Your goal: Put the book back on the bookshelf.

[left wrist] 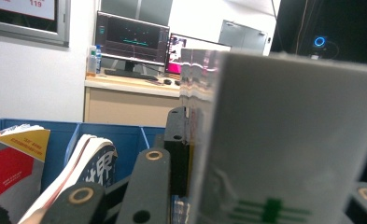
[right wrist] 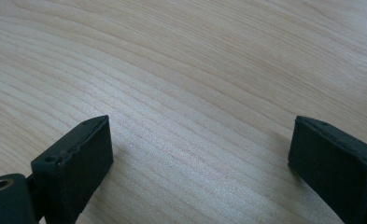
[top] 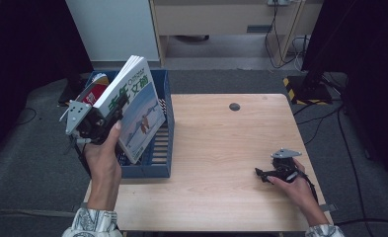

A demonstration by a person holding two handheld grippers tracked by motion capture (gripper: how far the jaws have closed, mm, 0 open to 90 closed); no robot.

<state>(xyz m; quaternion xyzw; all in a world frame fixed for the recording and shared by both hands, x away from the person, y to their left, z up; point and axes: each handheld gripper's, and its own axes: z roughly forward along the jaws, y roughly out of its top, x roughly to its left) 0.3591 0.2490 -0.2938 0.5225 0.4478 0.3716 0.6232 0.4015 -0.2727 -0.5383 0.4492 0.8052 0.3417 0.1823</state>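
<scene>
On the near right of the desk (top: 221,148), the right gripper (top: 258,172) rests with fingers open and empty. Farther left, the left gripper (top: 113,110) clamps the book (top: 135,111) near its spine, upright above the blue bin (top: 168,98). The book looks thick and rather heavy, its glossy cover maybe slippery.

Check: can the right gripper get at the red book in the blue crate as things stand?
Probably not directly: the right gripper rests open at the table's far side, and the held book in the left gripper blocks the red book.
</scene>
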